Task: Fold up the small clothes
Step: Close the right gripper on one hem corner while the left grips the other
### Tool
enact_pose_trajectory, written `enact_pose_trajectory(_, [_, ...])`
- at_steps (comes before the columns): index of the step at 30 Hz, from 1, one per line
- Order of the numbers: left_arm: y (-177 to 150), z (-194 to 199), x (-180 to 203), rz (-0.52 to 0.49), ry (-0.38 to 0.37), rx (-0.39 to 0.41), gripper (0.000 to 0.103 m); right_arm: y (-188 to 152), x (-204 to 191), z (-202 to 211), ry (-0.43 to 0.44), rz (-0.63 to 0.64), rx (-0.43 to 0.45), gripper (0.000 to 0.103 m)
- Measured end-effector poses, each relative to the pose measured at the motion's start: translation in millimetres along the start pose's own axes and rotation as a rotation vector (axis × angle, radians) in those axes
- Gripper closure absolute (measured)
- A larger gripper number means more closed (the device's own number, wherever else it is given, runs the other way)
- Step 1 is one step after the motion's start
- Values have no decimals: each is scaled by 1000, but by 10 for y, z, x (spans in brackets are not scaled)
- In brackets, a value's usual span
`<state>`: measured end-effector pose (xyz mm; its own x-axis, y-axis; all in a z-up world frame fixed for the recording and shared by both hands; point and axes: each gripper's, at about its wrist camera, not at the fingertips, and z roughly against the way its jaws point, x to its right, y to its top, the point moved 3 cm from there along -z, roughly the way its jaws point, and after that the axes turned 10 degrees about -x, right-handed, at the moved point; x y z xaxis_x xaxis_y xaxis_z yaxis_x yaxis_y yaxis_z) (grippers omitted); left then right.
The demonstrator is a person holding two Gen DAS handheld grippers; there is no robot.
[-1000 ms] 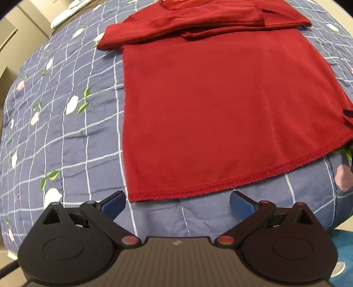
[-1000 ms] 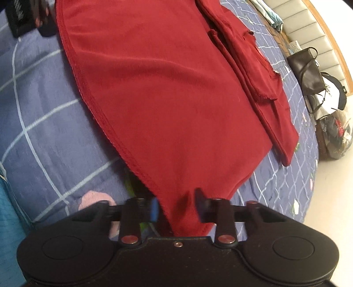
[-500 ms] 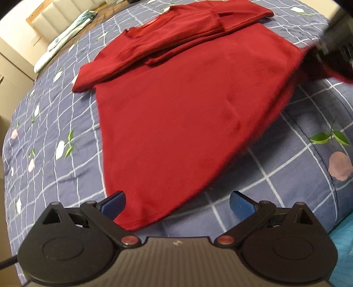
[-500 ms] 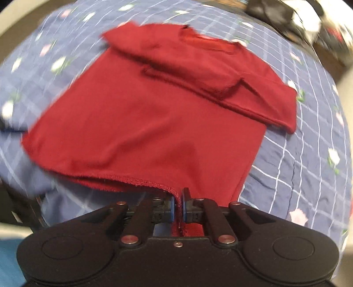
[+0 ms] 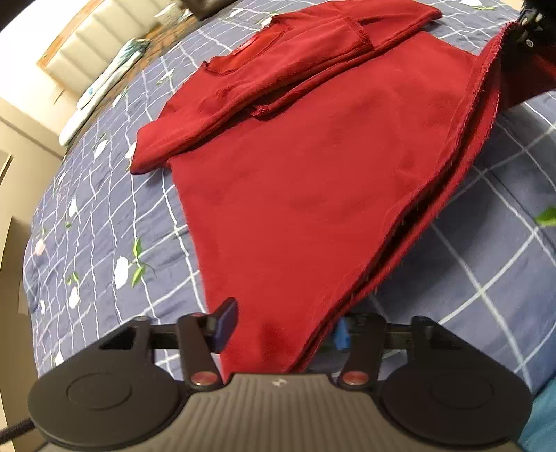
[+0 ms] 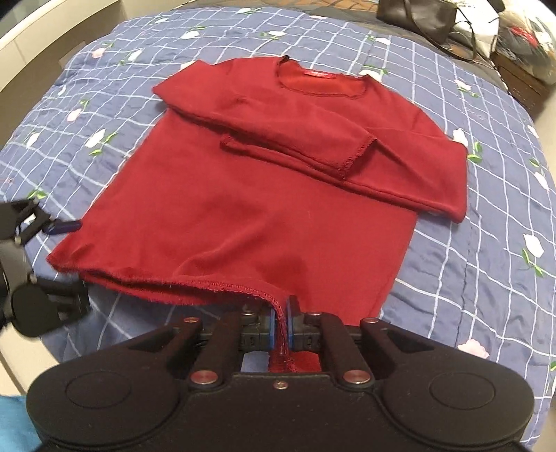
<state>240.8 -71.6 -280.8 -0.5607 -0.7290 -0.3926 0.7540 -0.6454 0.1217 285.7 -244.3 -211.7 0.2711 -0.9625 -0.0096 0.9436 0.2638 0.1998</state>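
At the near edge of the bed [image 6: 451,243], the shirt [image 6: 243,215] hem is pinched by the closed right gripper [image 6: 280,325] and straddled, ungripped, by the part-open left gripper [image 5: 283,328], ready for folding.

Soft, even indoor light is falling across both views, leaving the red shirt [image 6: 264,194] evenly lit and casting only a thin dark shadow under its lifted hem, just beside the bed cover [image 6: 479,250]. The fisheye lens is bending the cover's grid lines into curves away from the shirt, and black corners are framing each picture. In the left wrist view the pale headboard [image 5: 93,45] beyond the shirt is washing out brightly, and the shirt's raised edge is smearing slightly. In the right wrist view the bag [image 6: 417,14] beyond the shirt's collar is looking soft and compressed.
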Motion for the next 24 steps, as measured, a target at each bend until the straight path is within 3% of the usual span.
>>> enact_pose_trajectory(2, [-27,-7,-59,-35,3,11,58,-26,-28,14,-20,30,2,97])
enact_pose_trajectory(4, [-54,-22,-96,-90,4,9,85,-68,-80,25,-46,78,3,98])
enact_pose_trajectory(6, [-62,-24,-106,-148,20,8,96,-117,-139,29,-74,133,2,98])
enact_pose_trajectory(14, [-50,248,-180,-207,74,91,99,-353,-322,159,-144,264,13,99])
enact_pose_trajectory(19, [-230,367,-111,-242,126,125,99,-587,-446,245,-177,312,22,99])
enact_pose_trajectory(24, [-489,501,-1,-240,125,136,100,-768,-583,327,-204,303,47,99])
